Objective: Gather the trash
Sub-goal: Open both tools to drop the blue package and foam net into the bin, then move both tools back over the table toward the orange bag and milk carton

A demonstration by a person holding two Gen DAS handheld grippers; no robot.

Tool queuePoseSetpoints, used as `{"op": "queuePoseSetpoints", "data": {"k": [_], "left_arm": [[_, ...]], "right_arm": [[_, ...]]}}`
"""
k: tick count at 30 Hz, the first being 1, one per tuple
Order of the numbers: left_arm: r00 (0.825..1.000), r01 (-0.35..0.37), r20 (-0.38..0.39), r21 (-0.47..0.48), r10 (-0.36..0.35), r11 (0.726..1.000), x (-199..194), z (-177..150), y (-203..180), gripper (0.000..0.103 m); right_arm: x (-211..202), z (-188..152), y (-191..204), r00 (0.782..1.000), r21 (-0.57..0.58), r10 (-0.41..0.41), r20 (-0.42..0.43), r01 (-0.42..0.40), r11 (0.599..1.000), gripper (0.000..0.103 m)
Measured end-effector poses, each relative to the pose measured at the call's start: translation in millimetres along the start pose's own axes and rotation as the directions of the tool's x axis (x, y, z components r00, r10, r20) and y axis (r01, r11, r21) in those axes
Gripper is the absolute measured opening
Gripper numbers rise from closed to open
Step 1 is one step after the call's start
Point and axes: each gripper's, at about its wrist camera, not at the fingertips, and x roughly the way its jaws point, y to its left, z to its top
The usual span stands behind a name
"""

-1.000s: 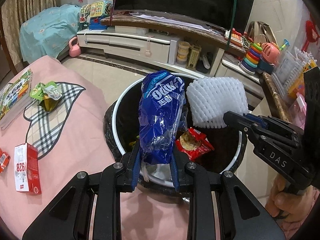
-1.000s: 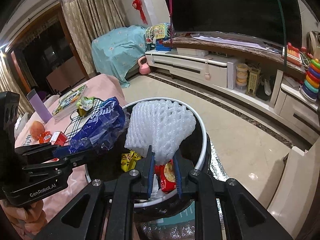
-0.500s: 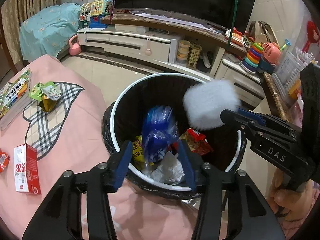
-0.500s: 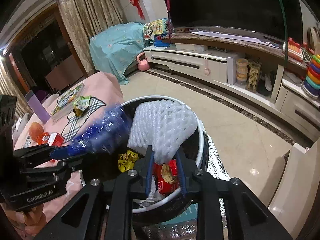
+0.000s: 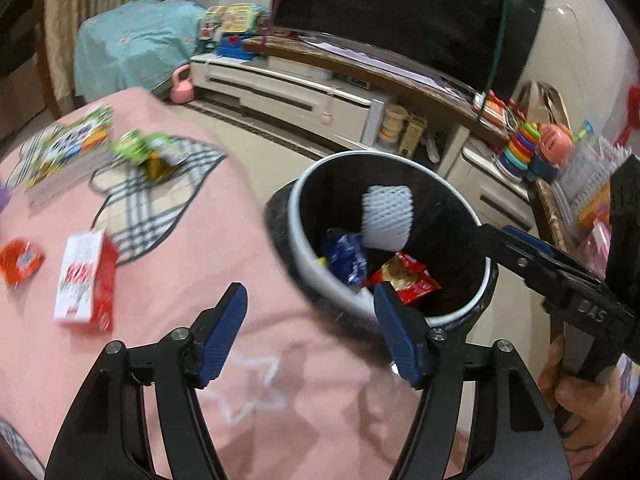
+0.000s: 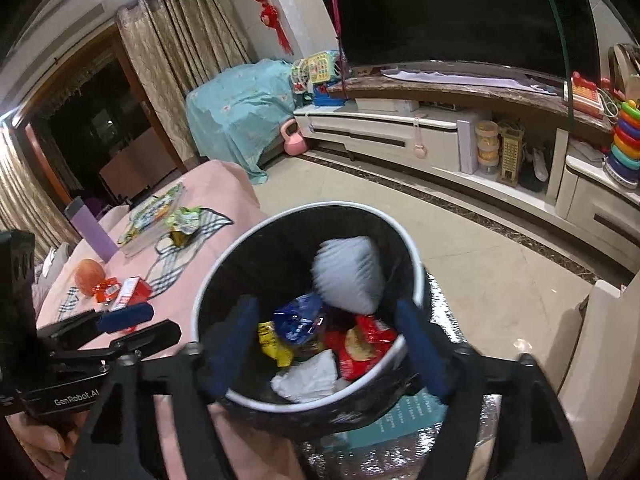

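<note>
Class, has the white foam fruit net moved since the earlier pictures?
Yes. The white foam fruit net has dropped below the bin's white rim, into the bin.

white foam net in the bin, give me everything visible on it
The white foam net is a soft mesh sleeve of puffy foam, roughly barrel-shaped and ribbed. It sits inside the black trash bin, near the far wall, tilted, above a blue wrapper and red snack packet. It looks motion-blurred; whether it rests on them is unclear. No tool touches it.

In front of me the pink cloth (image 5: 168, 280) is covering the table, and a red-white box (image 5: 86, 280), a small red packet (image 5: 20, 260), a green wrapper (image 5: 144, 152) and some books (image 5: 68, 152) are lying directly on it.
</note>
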Motion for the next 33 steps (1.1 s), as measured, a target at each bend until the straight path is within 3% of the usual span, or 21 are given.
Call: {"op": "queuePoseSetpoints", "data": {"k": [5,11,21,27,33], "left_arm": [[1.000,-0.008,0.021,-0.099,0.010,0.995,-22,-22,35,0.069],[0.996,-0.068,0.038,-0.208,0.077,0.976,-46,-49,86,0.069],[0.987,-0.140,0.023,-0.358,0.158,0.923,-72,-96,162,0.070],[0.982,-0.164,0.008,-0.442,0.187,0.882,-83,-116,204,0.073],[0.979,-0.172,0.012,-0.483,0.202,0.859,-92,-126,235,0.073]], "right_arm": [[-7,-11,28,0.999,-0.020,0.041,0.020,-0.041,0.999,0.092],[-3,-31,69,0.996,-0.064,0.087,0.010,-0.086,0.994,0.096],[21,-62,137,0.983,-0.116,0.161,-0.088,-0.170,0.979,0.096],[29,-73,171,0.981,-0.159,0.166,-0.097,-0.180,0.971,0.097],[46,-78,199,0.974,-0.178,0.171,-0.148,-0.196,0.964,0.097]]}}
